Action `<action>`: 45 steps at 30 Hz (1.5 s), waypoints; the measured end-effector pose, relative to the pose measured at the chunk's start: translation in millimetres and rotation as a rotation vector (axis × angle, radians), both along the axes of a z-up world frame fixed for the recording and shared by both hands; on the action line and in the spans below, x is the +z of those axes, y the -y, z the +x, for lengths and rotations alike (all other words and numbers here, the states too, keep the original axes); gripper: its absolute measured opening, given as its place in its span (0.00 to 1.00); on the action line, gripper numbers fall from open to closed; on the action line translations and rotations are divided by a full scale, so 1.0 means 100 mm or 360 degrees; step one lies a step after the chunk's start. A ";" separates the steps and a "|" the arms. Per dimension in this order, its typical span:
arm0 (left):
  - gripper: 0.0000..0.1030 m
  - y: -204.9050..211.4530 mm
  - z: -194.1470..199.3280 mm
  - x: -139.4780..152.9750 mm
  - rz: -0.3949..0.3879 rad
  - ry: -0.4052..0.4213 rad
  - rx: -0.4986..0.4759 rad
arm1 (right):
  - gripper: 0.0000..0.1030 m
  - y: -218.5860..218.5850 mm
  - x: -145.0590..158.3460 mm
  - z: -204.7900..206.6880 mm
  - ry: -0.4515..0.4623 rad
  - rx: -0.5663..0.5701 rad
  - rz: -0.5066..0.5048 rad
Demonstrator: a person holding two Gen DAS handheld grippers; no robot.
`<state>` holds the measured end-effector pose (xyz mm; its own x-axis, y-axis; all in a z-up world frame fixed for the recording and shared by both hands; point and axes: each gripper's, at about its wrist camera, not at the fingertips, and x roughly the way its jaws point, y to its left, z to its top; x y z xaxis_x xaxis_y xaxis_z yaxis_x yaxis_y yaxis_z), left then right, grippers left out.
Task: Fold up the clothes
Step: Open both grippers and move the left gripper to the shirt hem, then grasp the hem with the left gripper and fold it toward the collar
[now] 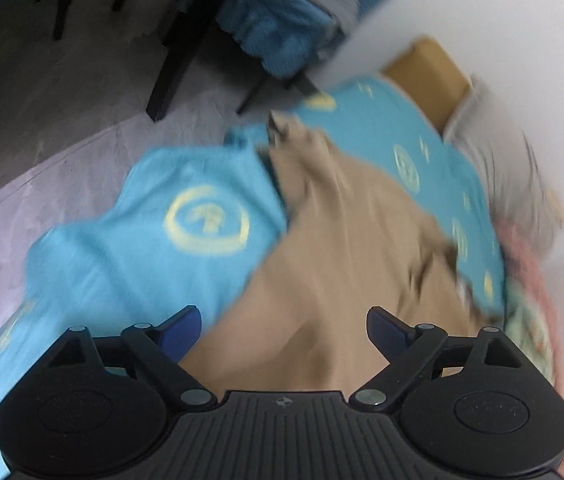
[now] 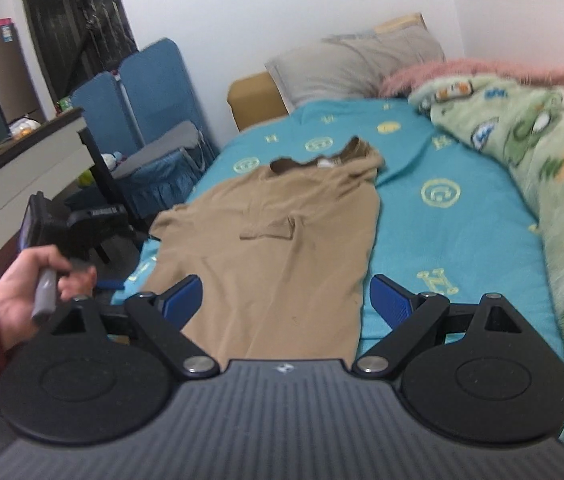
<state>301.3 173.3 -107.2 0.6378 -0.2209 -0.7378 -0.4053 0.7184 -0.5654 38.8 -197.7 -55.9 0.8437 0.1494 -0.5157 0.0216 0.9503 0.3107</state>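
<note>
Bed sheet [image 2: 461, 240]: turquoise, printed with pale yellow circles and letters, covering the whole mattress; also in the left wrist view [image 1: 130, 248], blurred there.
Blanket [image 2: 541, 152]: green fleece with cartoon prints, heaped along the right side of the bed, with a pink fluffy edge behind it.
Tan shirt [image 2: 282, 240]: lying flat on the sheet, lengthwise, dark collar at the far end towards the pillow, a small chest pocket near the middle, one sleeve spread to the left; lower hem close under the right gripper. In the left wrist view [image 1: 341, 240] seen at an angle and blurred, filling the middle of the picture.
Pillow [image 2: 357, 64]: grey, at the head of the bed, leaning against the white wall.
Blue chair [image 2: 150, 120]: beside the bed on the left, with a grey cushion on its seat.
Desk [image 2: 22, 168]: white with a dark top, at the far left, small items on it, not clear enough to name.
Right gripper [image 2: 285, 300]: jaws spread wide, above the shirt's lower part, nothing between the blue pads.
Left gripper [image 1: 283, 326]: jaws wide, over the tan shirt, nothing clamped; contact with the cloth impossible to tell because of blur.
Left hand [image 2: 30, 288]: red sleeve, closed around the grey handle of the left gripper, at the left side of the bed.
</note>
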 end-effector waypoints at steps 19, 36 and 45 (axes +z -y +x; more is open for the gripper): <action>0.23 -0.13 1.54 -0.49 0.0264 0.0183 0.0028 | 0.89 0.23 -0.68 0.98 -0.0240 -0.0079 0.0108; 0.07 2.12 1.25 0.76 0.1481 0.0574 -0.0809 | 0.89 0.41 -0.51 0.87 -0.0121 -0.0170 0.0150; 0.27 3.51 0.82 0.53 0.1246 0.0582 -0.1227 | 0.89 0.61 -0.58 0.88 -0.0099 -0.0253 0.0161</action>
